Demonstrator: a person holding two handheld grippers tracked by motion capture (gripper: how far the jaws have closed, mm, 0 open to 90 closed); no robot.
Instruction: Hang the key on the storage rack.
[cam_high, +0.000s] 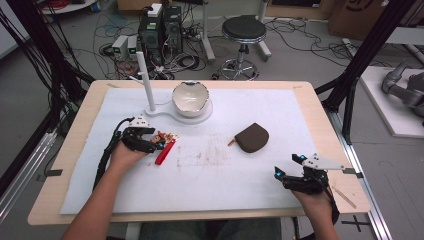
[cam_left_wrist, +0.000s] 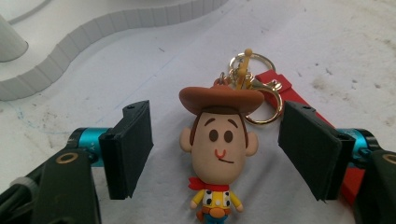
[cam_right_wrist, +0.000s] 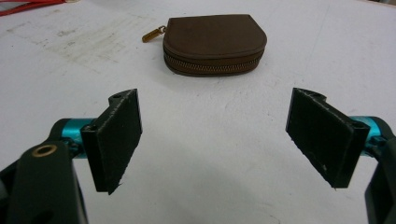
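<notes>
A small cowboy-figure keychain with a brown hat, yellow shirt and gold clasp (cam_left_wrist: 218, 149) is seen lying flat on the white mat (cam_high: 250, 185) that covers the wooden tabletop (cam_high: 75, 200), in the left half of the mat and nearer its far edge than its near one. A red strap (cam_high: 165, 152) is attached to the clasp and is stretched away from the figure toward the near edge. The left gripper (cam_left_wrist: 217, 149) is placed over the figure, one black jaw on each side of the head; the pads (cam_left_wrist: 133, 147) are held wide apart and are not touching the figure, so nothing is gripped. In the high view the left gripper (cam_high: 159, 142) is seen at the end of the person's left hand (cam_high: 122, 155), with the figure just at its tips.

The right gripper (cam_right_wrist: 215, 140) is held over bare mat near the near right corner of the tabletop, its jaws spread wide with nothing between them. In the high view the right gripper (cam_high: 284, 172) is pointed toward the middle of the mat. A dark brown half-round zipped leather pouch (cam_right_wrist: 214, 43) is set ahead of it, well apart from the jaws, in the right half of the mat.

A white, wavy-rimmed ceramic bowl (cam_high: 190, 97) is placed on a white flat stand with an upright white post (cam_high: 146, 82), near the far edge of the mat, just beyond the keychain.
</notes>
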